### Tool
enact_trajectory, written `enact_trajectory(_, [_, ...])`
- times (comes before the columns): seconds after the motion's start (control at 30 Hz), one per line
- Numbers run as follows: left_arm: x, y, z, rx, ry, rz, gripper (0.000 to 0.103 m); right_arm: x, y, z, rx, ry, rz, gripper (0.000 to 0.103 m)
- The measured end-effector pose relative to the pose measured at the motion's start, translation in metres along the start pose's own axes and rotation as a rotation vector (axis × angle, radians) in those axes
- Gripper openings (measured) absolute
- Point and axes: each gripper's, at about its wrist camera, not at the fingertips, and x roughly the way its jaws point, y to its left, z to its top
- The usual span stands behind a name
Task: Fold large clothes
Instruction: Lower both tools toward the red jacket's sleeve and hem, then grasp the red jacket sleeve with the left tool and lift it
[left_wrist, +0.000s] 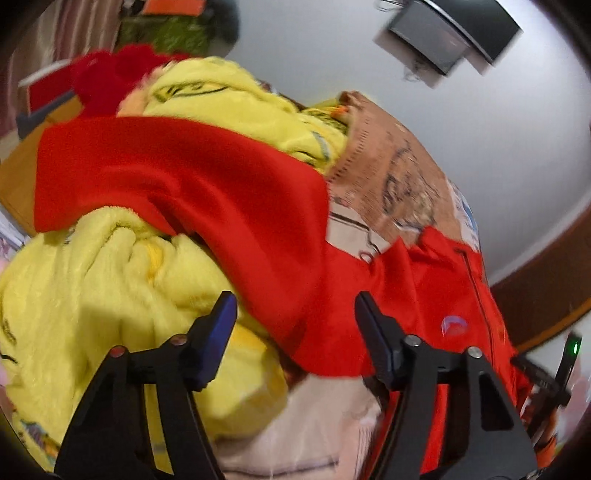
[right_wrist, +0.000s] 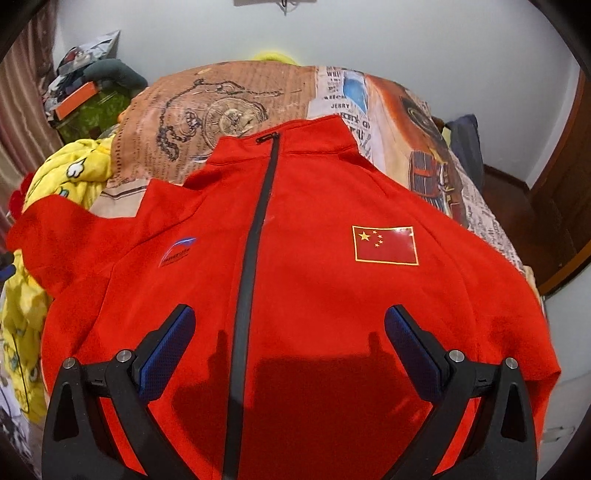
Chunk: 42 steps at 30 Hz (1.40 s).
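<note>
A red zip jacket (right_wrist: 314, 295) with a flag patch and a dark zipper lies front up on the printed bedspread (right_wrist: 229, 99). My right gripper (right_wrist: 290, 325) is open and empty just above its lower front, astride the zipper. In the left wrist view the jacket's sleeve (left_wrist: 192, 177) stretches out over yellow fleece. My left gripper (left_wrist: 295, 310) is open, its jaws standing on either side of the sleeve's lower edge, not closed on it.
A yellow fleece garment (left_wrist: 92, 295) is bunched at the left of the bed, also in the right wrist view (right_wrist: 70, 173). A cluttered green box (right_wrist: 88, 110) stands at the far left. A wooden door (right_wrist: 565, 192) is at the right.
</note>
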Motion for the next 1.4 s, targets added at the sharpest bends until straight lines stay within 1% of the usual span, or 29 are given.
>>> enact_trajectory(0.07, [0.014,0.011,0.007,-0.038,0.006,0.023,0.057,0.004,0.001,0.002,-0.006,0.004,0.002,0.102])
enact_trajectory(0.13, [0.024,0.018,0.012,-0.057,0.014,0.034,0.045,0.009,0.003,0.006,-0.018,0.011,0.001,0.102])
enact_trajectory(0.17, [0.03,0.022,0.014,-0.068,0.019,0.039,0.042,0.01,0.004,0.006,-0.027,0.015,0.001,0.102])
enact_trajectory(0.2, [0.033,0.024,0.016,-0.074,0.02,0.044,0.033,0.011,0.006,0.005,-0.036,0.02,0.001,0.102])
enact_trajectory(0.23, [0.034,0.024,0.017,-0.074,0.017,0.064,0.02,0.013,0.007,0.006,-0.041,0.025,0.002,0.102])
enact_trajectory(0.27, [0.035,0.023,0.019,-0.063,0.012,0.091,0.015,0.015,0.008,0.005,-0.049,0.033,0.003,0.102])
enact_trajectory(0.33, [0.032,0.019,0.021,-0.045,0.004,0.116,0.01,0.017,0.008,0.004,-0.065,0.046,0.001,0.102])
enact_trajectory(0.4, [0.025,0.009,0.025,-0.006,-0.018,0.147,0.008,0.016,0.007,0.002,-0.081,0.052,-0.013,0.102])
enact_trajectory(0.5, [0.007,-0.017,0.03,0.093,-0.064,0.216,0.007,0.011,0.003,-0.001,-0.102,0.047,-0.03,0.102])
enact_trajectory(0.6, [-0.019,-0.053,0.035,0.209,-0.14,0.265,0.006,0.004,-0.004,-0.003,-0.108,0.041,-0.033,0.102])
enact_trajectory(0.7, [-0.044,-0.082,0.04,0.257,-0.206,0.247,0.004,-0.006,-0.018,-0.003,-0.1,0.031,-0.039,0.102])
enact_trajectory(0.8, [-0.067,-0.119,0.044,0.307,-0.27,0.2,0.004,-0.016,-0.038,-0.004,-0.075,0.022,-0.061,0.102])
enact_trajectory(0.9, [-0.076,-0.163,0.044,0.371,-0.299,0.146,0.004,-0.025,-0.066,-0.006,-0.038,0.016,-0.083,0.102])
enact_trajectory(0.97, [-0.074,-0.196,0.039,0.42,-0.307,0.125,0.004,-0.031,-0.083,-0.008,-0.009,0.012,-0.101,0.102])
enact_trajectory(1.03, [-0.068,-0.22,0.033,0.446,-0.297,0.1,0.004,-0.037,-0.105,-0.011,0.022,0.008,-0.129,0.102])
enact_trajectory(1.13, [-0.047,-0.252,0.021,0.472,-0.236,0.039,0.004,-0.045,-0.13,-0.015,0.059,0.006,-0.158,0.102])
enact_trajectory(1.23, [-0.019,-0.279,-0.003,0.496,-0.152,-0.017,0.004,-0.047,-0.157,-0.023,0.108,0.022,-0.179,0.102])
enact_trajectory(1.3, [0.004,-0.294,-0.023,0.513,-0.077,-0.056,0.004,-0.046,-0.174,-0.03,0.144,0.038,-0.181,0.102])
enact_trajectory(1.4, [0.037,-0.312,-0.055,0.543,0.035,-0.072,0.004,-0.046,-0.185,-0.038,0.163,0.047,-0.184,0.102])
